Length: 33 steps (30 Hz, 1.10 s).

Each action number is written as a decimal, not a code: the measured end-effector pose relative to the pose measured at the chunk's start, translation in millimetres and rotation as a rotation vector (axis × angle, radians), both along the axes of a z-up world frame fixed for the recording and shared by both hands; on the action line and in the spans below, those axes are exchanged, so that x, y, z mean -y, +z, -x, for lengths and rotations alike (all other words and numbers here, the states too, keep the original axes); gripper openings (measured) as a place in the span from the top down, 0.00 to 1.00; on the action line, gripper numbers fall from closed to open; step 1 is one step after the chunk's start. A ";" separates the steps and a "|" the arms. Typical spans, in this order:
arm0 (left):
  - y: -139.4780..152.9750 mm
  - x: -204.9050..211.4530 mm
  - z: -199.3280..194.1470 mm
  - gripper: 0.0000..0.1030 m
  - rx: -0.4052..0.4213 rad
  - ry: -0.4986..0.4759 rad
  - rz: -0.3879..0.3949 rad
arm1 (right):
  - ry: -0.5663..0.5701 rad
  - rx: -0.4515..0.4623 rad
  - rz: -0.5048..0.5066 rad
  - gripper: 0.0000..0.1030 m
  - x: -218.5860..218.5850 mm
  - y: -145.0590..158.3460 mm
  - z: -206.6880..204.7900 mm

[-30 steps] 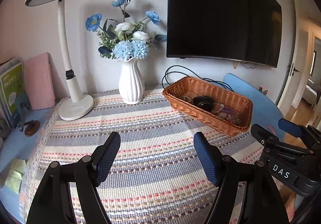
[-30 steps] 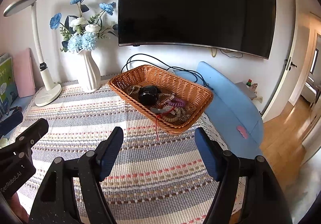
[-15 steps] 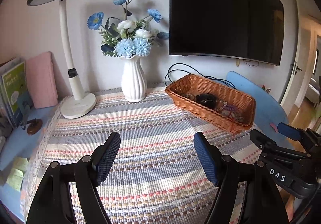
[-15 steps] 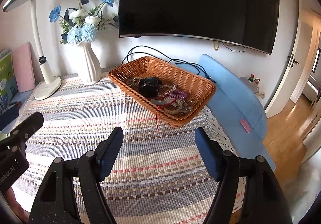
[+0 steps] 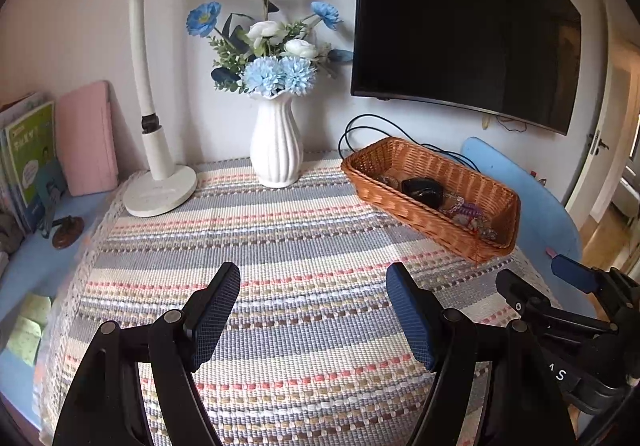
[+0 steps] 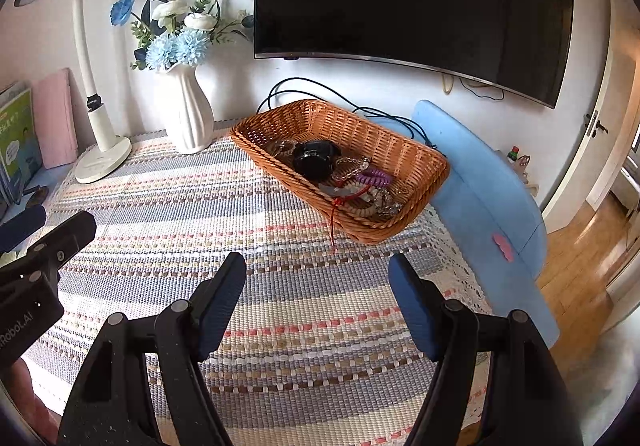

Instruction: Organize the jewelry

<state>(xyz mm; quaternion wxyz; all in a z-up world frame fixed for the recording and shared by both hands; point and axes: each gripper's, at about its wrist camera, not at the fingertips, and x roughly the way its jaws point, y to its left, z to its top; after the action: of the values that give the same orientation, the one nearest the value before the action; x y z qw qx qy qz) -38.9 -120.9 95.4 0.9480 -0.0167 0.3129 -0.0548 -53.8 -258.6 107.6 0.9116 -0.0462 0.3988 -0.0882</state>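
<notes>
Both my tongs stand wide with nothing between the pads: the left gripper (image 5: 312, 310) hovers over the bare striped cloth (image 5: 280, 246), and the right gripper (image 6: 316, 298) hangs over the same cloth, nearer the wicker basket (image 6: 400, 150) at the far right of the table. All the jewelry (image 6: 360, 186) lies heaped inside that basket, beads, a purple coil (image 6: 374, 178) and a black round piece (image 6: 314, 160) tangled together, with a red cord (image 6: 334, 222) trailing over the near rim. My worry is the tangle: if I pinch one strand, I think others could come up with it and drop on the cloth or off the right edge. The cord could snag and drag the light basket. The white vase (image 6: 186, 114) stands just left of the basket, so a wide swing could tip it.
</notes>
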 end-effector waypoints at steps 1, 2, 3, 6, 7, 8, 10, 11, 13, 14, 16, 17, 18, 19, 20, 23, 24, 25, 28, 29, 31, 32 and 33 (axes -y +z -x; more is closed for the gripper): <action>0.2 -0.2 0.2 0.26 0.002 0.001 -0.002 | -0.001 -0.002 -0.001 0.27 -0.1 -0.4 -0.1; 0.2 -0.2 0.2 0.26 0.003 0.002 -0.003 | -0.001 -0.003 -0.002 0.27 -0.2 -0.6 -0.2; 0.0 -0.4 0.0 0.26 0.002 0.001 -0.003 | -0.001 -0.005 -0.004 0.27 -0.6 -0.9 -0.3; -1.2 -0.7 -0.6 0.26 -0.004 -0.007 0.000 | 0.003 -0.008 -0.006 0.27 -2.0 -1.4 -0.2; -1.6 -0.5 -0.7 0.26 -0.003 -0.011 0.000 | 0.003 -0.008 -0.007 0.27 -2.6 -1.5 0.0; -1.7 -0.3 -0.5 0.26 -0.003 -0.010 -0.002 | 0.003 -0.010 -0.009 0.27 -2.9 -1.9 -0.1; -0.7 0.3 0.1 0.26 0.000 -0.009 -0.005 | 0.005 -0.013 -0.015 0.27 -3.2 -2.8 -0.2; -0.5 0.3 0.6 0.26 0.002 -0.008 -0.004 | 0.005 -0.015 -0.016 0.27 -3.3 -2.9 -0.3; -0.4 -0.3 0.3 0.26 0.001 -0.005 -0.002 | 0.004 -0.016 -0.016 0.27 -3.3 -3.3 -0.2; -0.5 -0.5 0.3 0.26 0.000 -0.005 -0.001 | 0.003 -0.016 -0.017 0.27 -3.2 -3.4 -0.3; -0.8 -0.6 -0.5 0.26 -0.002 -0.005 0.001 | 0.002 -0.018 -0.021 0.27 -2.9 -3.6 -0.3; -1.0 -0.5 -0.8 0.26 -0.004 -0.008 0.003 | 0.002 -0.019 -0.021 0.27 -2.9 -3.9 -0.4; -1.2 -0.3 -0.7 0.26 -0.003 -0.011 0.003 | 0.001 -0.020 -0.021 0.27 -2.9 -4.2 -0.6; -1.3 0.2 -0.5 0.26 -0.001 -0.014 0.001 | 0.000 -0.021 -0.021 0.27 -3.2 -4.3 -0.7; -1.4 1.0 -0.4 0.26 -0.001 -0.013 -0.003 | 0.000 -0.022 -0.023 0.27 -3.2 -4.6 -1.1; -2.4 1.8 -0.5 0.26 -0.003 -0.014 -0.004 | -0.001 -0.023 -0.023 0.27 -3.6 -5.0 -1.5; -2.4 1.5 -0.5 0.26 -0.004 -0.014 -0.004 | 0.000 -0.023 -0.023 0.27 -3.5 -5.0 -1.6; -2.6 1.3 -0.8 0.26 -0.006 -0.013 -0.003 | 0.000 -0.023 -0.023 0.27 -3.5 -4.8 -1.6; -3.1 0.2 -2.0 0.26 -0.009 -0.011 -0.001 | -0.001 -0.023 -0.023 0.27 -3.6 -4.8 -1.6; -3.2 0.0 -2.2 0.26 -0.008 -0.010 -0.003 | -0.003 -0.023 -0.018 0.27 -3.6 -5.7 -2.1; -2.9 -0.2 -2.6 0.26 -0.007 -0.009 -0.004 | -0.012 -0.032 0.000 0.27 -3.7 -9.3 -4.1; -2.8 -0.3 -2.4 0.26 -0.007 -0.010 -0.004 | -0.011 -0.037 -0.002 0.27 -3.3 -11.0 -4.9; -2.7 -0.1 -2.4 0.26 -0.006 -0.010 -0.004 | -0.009 -0.041 -0.010 0.27 -2.8 -12.4 -5.4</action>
<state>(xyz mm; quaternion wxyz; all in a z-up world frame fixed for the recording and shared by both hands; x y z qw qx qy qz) -36.5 -120.8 92.7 0.9468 -0.0134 0.3161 -0.0587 -48.4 -255.7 95.1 0.9030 -0.0415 0.4181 -0.0892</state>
